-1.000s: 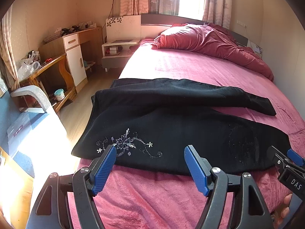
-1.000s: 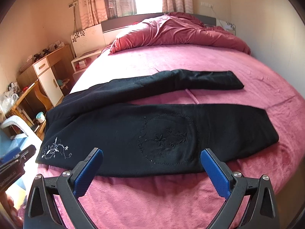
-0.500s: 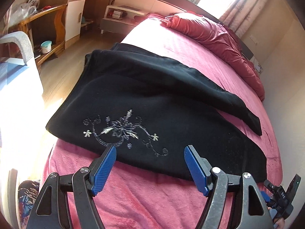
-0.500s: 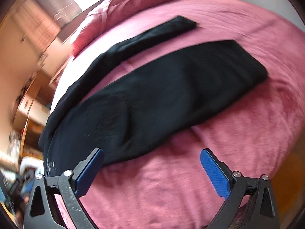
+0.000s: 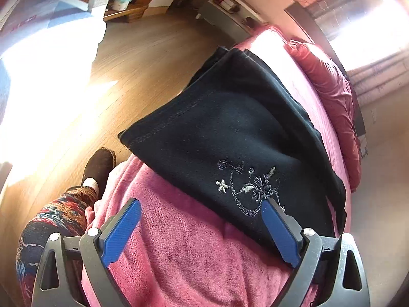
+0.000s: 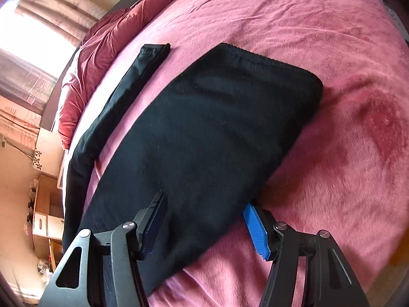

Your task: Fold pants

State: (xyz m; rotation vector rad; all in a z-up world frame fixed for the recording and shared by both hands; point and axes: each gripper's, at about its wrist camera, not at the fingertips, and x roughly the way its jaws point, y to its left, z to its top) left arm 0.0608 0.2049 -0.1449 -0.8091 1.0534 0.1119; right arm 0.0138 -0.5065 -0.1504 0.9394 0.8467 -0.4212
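Pink bed (image 6: 319,51) shows open blanket beyond the hem; black pants (image 6: 204,117) lie flat along its near edge, silver embroidery at the waist; left gripper (image 5: 202,230) wide open, empty; right gripper (image 6: 204,226) closing around the leg edge, not yet pinching.

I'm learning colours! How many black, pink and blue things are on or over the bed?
Black: 1, the pants
Pink: 1, the blanket
Dark red: 1, the duvet
Blue-padded: 2, the left gripper and right gripper
Total: 5
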